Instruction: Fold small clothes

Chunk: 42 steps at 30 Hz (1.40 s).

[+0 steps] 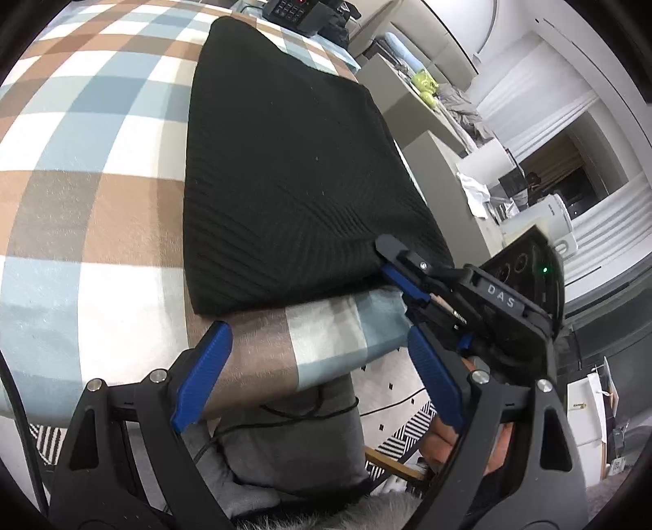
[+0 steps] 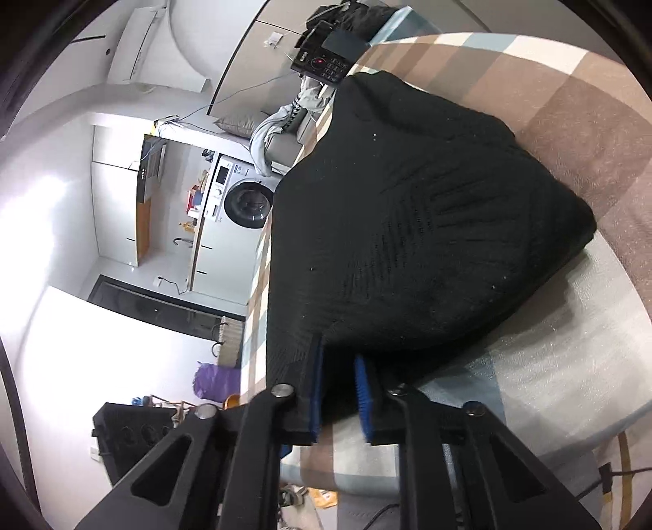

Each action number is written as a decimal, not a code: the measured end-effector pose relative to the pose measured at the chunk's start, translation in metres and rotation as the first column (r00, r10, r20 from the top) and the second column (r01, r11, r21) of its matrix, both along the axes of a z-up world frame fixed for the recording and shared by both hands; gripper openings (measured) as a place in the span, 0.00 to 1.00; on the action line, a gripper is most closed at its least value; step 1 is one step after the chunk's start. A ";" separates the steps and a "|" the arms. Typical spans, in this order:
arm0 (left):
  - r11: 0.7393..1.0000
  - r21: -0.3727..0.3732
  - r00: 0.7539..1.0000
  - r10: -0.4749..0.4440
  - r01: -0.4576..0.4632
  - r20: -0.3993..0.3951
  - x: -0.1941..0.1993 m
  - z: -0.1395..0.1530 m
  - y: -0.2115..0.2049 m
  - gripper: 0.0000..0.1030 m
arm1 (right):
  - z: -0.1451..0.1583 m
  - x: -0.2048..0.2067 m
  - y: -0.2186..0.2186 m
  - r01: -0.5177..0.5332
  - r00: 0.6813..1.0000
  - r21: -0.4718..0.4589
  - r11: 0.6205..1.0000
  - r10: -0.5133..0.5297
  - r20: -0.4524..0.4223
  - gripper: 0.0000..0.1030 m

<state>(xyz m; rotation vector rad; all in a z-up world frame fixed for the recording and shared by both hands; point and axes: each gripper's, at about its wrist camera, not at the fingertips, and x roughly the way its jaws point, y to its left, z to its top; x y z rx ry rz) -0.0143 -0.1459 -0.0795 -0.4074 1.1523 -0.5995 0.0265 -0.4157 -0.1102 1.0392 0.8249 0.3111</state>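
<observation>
The garment, a black ribbed knit folded into a thick pad, lies flat on a checked cloth that covers the table, nearer the table's right side in the left wrist view. To the garment's left the cloth is bare and wide, with plenty of free surface; a strip of bare cloth also runs between its near hem and the table's front edge. The left gripper hangs over that front edge with its blue fingers spread wide apart, nothing between them, just short of the hem. Further right, the right gripper reaches in from the table's side and is clamped on the garment's near right corner; in its own view the garment's edge is pinched between the blue pads of the gripper. At the far end a black keypad device sits close to the garment's far edge.
</observation>
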 end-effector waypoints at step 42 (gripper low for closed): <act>0.922 -0.245 0.941 0.244 -0.300 -0.236 0.032 -0.051 0.024 0.17 | 0.029 -0.026 -0.043 0.195 0.979 -0.163 0.967 -0.181 0.098 0.06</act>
